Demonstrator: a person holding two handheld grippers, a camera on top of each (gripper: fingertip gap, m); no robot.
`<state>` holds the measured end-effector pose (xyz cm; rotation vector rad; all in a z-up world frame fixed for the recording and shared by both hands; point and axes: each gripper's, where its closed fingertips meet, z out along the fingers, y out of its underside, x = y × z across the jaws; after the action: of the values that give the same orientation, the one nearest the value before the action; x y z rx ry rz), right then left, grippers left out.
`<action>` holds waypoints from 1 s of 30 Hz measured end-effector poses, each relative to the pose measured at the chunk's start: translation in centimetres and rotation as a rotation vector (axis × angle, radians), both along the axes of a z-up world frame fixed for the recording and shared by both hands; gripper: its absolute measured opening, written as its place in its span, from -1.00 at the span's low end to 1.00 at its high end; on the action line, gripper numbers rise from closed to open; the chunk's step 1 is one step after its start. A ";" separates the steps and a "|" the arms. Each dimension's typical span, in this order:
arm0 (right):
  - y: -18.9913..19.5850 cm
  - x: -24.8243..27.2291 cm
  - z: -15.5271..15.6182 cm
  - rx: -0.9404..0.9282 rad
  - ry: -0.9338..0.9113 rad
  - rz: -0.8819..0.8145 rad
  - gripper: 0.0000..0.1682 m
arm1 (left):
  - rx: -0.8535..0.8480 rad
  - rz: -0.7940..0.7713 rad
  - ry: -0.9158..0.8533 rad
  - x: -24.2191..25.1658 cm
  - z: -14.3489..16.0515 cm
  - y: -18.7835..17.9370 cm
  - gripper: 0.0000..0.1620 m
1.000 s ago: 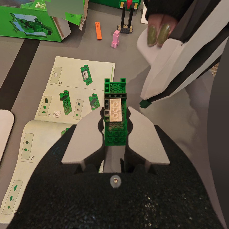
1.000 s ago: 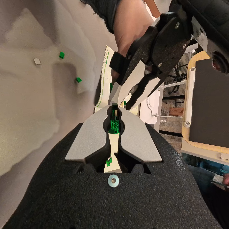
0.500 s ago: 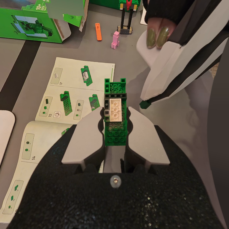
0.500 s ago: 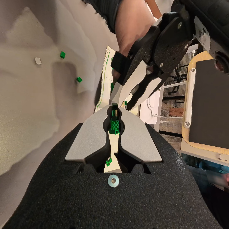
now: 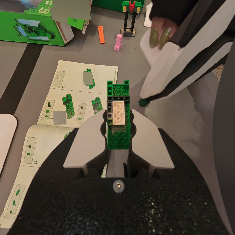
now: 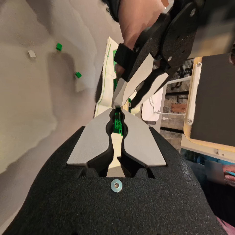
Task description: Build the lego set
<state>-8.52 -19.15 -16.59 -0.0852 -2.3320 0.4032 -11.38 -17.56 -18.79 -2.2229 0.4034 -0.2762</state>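
Observation:
My left gripper [image 5: 118,111] is shut on a long green Lego plate assembly [image 5: 118,138] and holds it above the grey table. A white brick [image 5: 118,113] and black bricks [image 5: 118,98] sit on the assembly. My right gripper [image 5: 144,100] reaches in from the upper right, shut on a small dark green brick [image 5: 143,102], which hangs just right of the assembly and apart from it. In the right wrist view my right gripper [image 6: 117,109] pinches that brick [image 6: 117,109] at its tips. The assembly [image 6: 118,125] and the left gripper [image 6: 127,96] lie just beyond.
An open instruction booklet [image 5: 76,89] lies under the assembly. Behind it are a green box [image 5: 31,29], an orange separator tool [image 5: 101,34], a pink figure [image 5: 118,42] and a small black and green build [image 5: 129,19]. Two loose green bricks [image 6: 59,46] [image 6: 78,75] and a white piece [image 6: 31,55] lie on the table.
The right gripper has drawn a little closer to the left gripper and the assembly, still holding the dark green brick. The left gripper keeps its hold, almost still.

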 end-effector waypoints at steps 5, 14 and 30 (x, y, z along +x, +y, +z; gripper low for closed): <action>0.2 0.6 0.1 0.080 0.018 -0.041 -0.91 | -0.004 -0.005 0.000 0.1 -0.1 0.0 -0.58; 3.0 1.8 -0.5 0.207 -0.052 -0.250 -0.90 | -0.013 -0.006 -0.004 0.1 -0.4 0.0 -0.58; 2.5 1.9 -1.1 0.202 -0.087 -0.214 -0.90 | -0.017 -0.009 -0.006 0.2 -0.4 -0.1 -0.58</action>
<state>-6.65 -16.63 -17.69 -0.2562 -2.4045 0.0574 -11.17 -17.63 -19.21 -2.2370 0.4093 -0.2913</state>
